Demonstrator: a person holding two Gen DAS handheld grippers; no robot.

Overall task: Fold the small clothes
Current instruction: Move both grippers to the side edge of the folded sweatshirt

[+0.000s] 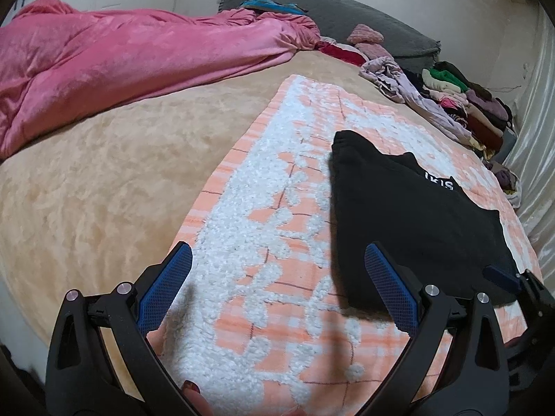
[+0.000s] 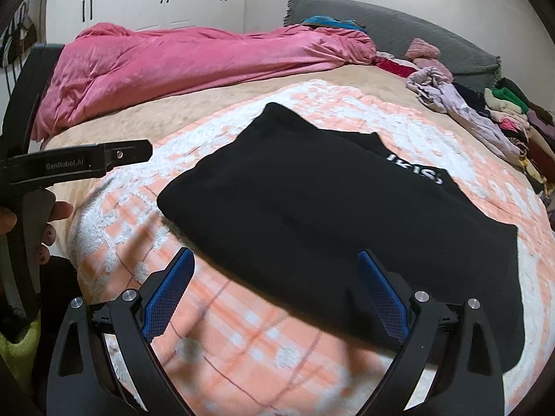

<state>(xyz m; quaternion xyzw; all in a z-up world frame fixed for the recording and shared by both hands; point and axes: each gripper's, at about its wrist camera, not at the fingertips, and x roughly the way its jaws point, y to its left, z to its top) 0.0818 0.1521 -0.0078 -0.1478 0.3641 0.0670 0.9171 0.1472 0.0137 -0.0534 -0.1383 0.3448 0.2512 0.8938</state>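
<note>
A black garment [image 1: 412, 215] with white lettering lies folded on an orange-and-white fluffy mat [image 1: 263, 208] on the bed. My left gripper [image 1: 277, 256] is open and empty, hovering over the mat just left of the garment's near edge. My right gripper [image 2: 274, 260] is open and empty, just above the near edge of the black garment [image 2: 329, 215], which lies on the mat [image 2: 242, 343]. The right gripper's blue finger [image 1: 503, 277] shows at the garment's near right corner in the left wrist view. The left gripper's body [image 2: 69, 166] shows at the left of the right wrist view.
A pink duvet [image 1: 121, 55] lies bunched across the far side of the beige bed cover [image 1: 104, 180]. A grey pillow [image 1: 347, 14] and a pile of mixed clothes [image 1: 461, 104] run along the far right edge. White wardrobe doors [image 2: 156, 0] stand behind.
</note>
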